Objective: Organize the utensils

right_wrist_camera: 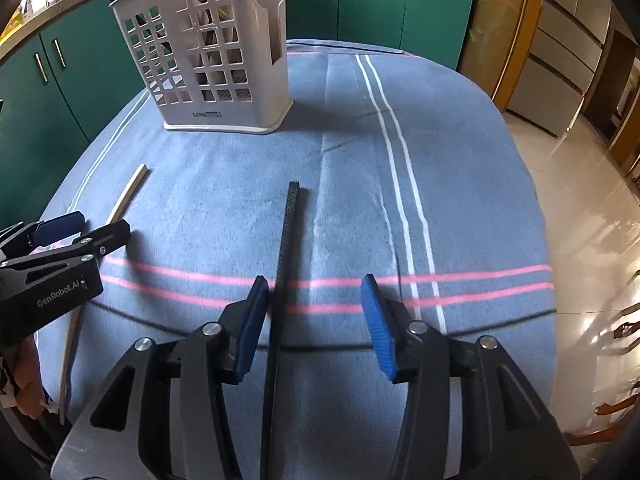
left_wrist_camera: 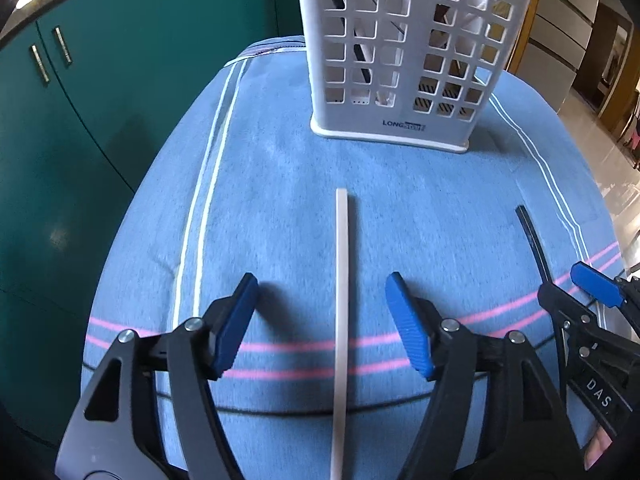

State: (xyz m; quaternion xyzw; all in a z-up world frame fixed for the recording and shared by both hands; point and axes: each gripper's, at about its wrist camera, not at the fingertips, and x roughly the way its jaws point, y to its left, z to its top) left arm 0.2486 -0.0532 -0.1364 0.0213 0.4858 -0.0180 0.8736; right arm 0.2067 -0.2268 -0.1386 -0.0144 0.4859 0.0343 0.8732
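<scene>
Both claws were wide apart: left claw [left_wrist_camera: 322, 320] straddled the pale stick [left_wrist_camera: 342, 300], right claw [right_wrist_camera: 316, 320] straddled the black stick [right_wrist_camera: 286, 256], which sat close to its left pad. Both sticks lay flat on the desk's blue cloth [left_wrist_camera: 280, 168]. Looked like the pickup step; next they'd need to pinch, lift, then drop into the caddy [left_wrist_camera: 404, 52].

utensil basket [left_wrist_camera: 404, 124]: "LONG…" | left gripper [right_wrist_camera: 76, 236]: "GenRobot.AI" | right gripper [left_wrist_camera: 576, 292]: "DAS"

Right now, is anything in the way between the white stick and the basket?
No. Only bare blue cloth lies between the white stick and the basket. The open left gripper straddles the stick.
</scene>
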